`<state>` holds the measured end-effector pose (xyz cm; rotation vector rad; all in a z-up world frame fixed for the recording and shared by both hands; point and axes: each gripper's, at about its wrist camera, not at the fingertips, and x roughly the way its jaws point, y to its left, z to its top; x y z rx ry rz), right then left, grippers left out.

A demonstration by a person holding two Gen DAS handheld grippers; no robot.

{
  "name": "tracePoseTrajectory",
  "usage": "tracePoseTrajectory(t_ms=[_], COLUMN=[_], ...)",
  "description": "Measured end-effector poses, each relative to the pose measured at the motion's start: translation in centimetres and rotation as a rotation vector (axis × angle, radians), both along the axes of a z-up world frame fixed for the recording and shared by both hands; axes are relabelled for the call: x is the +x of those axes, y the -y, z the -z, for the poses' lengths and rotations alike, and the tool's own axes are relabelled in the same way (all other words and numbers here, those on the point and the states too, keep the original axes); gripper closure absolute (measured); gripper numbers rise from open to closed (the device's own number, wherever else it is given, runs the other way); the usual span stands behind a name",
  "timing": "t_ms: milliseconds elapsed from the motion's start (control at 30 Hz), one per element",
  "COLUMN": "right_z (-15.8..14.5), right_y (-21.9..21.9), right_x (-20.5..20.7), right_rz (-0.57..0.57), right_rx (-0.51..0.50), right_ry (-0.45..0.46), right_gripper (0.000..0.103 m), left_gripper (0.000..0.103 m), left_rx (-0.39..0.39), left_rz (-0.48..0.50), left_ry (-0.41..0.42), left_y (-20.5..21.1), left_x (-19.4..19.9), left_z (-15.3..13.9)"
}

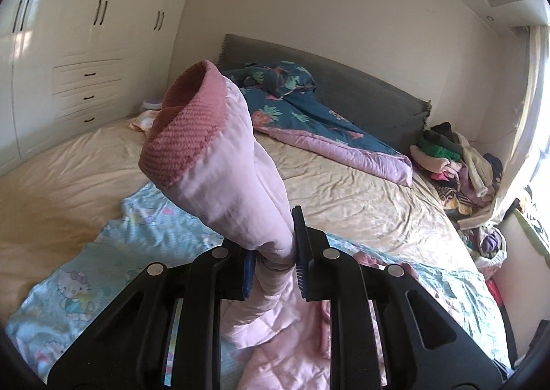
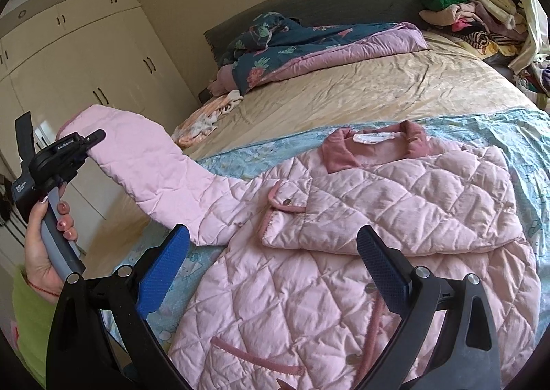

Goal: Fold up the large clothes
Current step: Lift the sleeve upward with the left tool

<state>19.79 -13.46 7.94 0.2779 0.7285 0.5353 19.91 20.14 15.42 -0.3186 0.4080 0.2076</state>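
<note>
Pink quilted jacket (image 2: 361, 218) lies on the bed (image 2: 343, 87), collar away. Left tongs (image 1: 275, 252) clamped on the left sleeve (image 1: 220, 156) near its cuff, lifted out leftward; sleeve's long axis runs back to the body. Right tongs (image 2: 275, 269) wide open, empty, over the jacket front.

The left hand-held gripper (image 1: 275, 257) is clamped on a pale pink quilted sleeve (image 1: 240, 163), whose darker pink knitted cuff (image 1: 182, 135) rises open-mouthed above the jaws. Below lies a light blue cartoon-print sheet (image 1: 86, 273) on the bed (image 1: 361, 204). A dark floral quilt (image 1: 302, 115) is bunched at the grey headboard (image 1: 361, 87); clothes (image 1: 453, 156) are piled at right, and white wardrobes (image 1: 86, 46) stand at left.
</note>
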Motion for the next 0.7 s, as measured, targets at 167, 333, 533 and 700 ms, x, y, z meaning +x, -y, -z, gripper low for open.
tracePoseTrajectory(t_ms=[167, 333, 533, 700], right_z=[-0.3, -0.3, 0.3, 1.3], right_y=[2.1, 3.9, 6.1, 8.3], right_x=[0.1, 0.2, 0.5, 0.9], right_rz=[0.02, 0.04, 0.08, 0.125], right_rx=[0.017, 0.029, 0.023, 0.037], right_ry=[0.007, 0.005, -0.002, -0.023], right_gripper=[0.006, 0.006, 0.006, 0.006], left_gripper=[0.092, 0.092, 0.092, 0.092], left_rx=[0.009, 0.025, 0.039, 0.036], left_rz=[0.035, 0.074, 0.13, 0.179], left_ry=[0.0, 0.0, -0.005, 0.001], left_y=[2.6, 5.1, 8.5, 10.7], left_x=[1.1, 2.1, 3.4, 4.1], left_z=[-0.3, -0.5, -0.1, 0.5])
